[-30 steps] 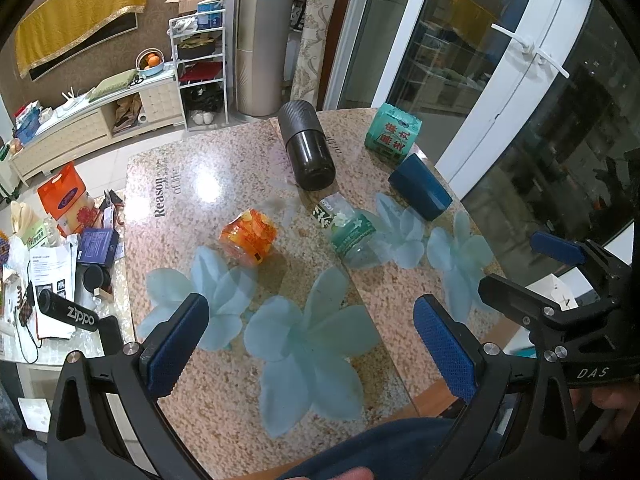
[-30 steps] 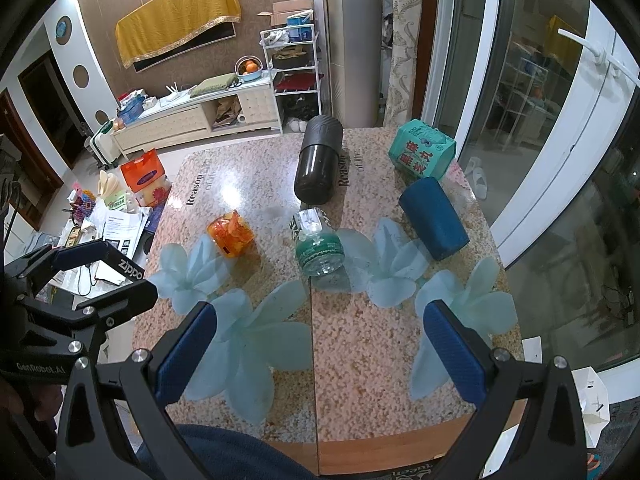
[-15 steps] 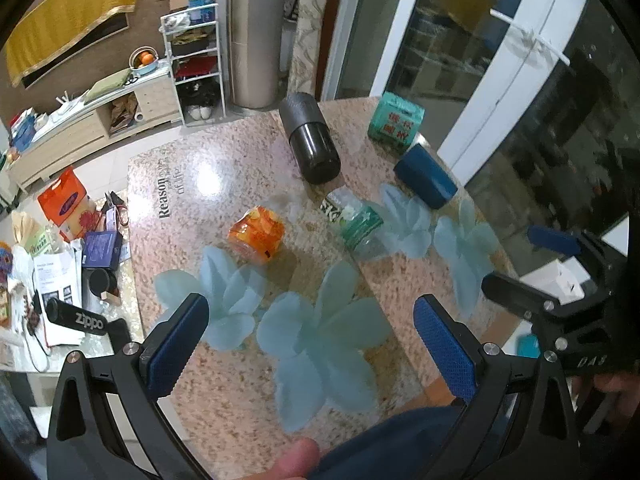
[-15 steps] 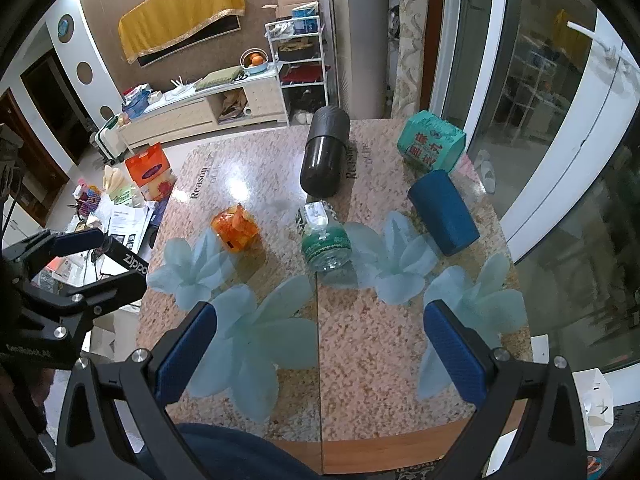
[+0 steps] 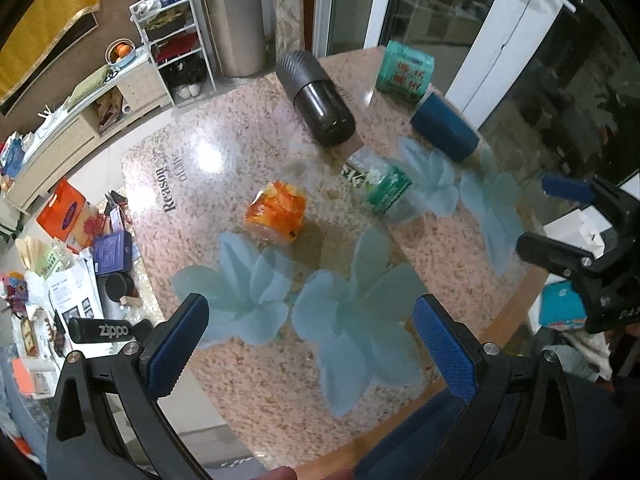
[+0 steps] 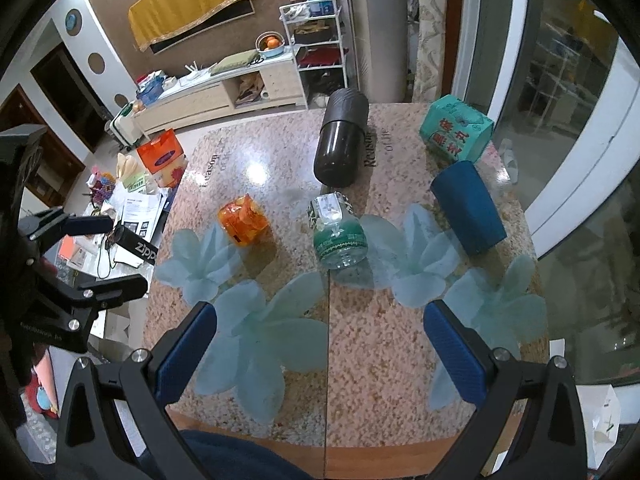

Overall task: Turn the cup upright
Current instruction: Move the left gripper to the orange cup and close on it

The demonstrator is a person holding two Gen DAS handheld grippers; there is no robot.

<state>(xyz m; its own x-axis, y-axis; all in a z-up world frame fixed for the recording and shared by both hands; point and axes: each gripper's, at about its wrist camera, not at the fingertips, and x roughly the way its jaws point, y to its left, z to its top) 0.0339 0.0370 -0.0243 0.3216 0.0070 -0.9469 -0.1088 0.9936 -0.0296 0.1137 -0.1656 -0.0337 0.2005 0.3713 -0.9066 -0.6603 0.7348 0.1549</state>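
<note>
"Reason" and "of life" run printed across the table (image 5: pixel 208 148), while "zippo" shows in white letters on the black box (image 5: pixel 100 330) just off the table's left edge.

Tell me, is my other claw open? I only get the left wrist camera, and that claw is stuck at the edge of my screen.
Observer: In the right wrist view, the right claw is open, with its blue pads wide apart and nothing between them.
Operator: What is it looking at?
Observer: The blue cup lies on its side ahead of the right-hand pad. The clear bottle is nearer the middle.
Operator: Where's my left claw from there?
Observer: The left claw shows at the picture's left edge, off the side of the table.
</note>
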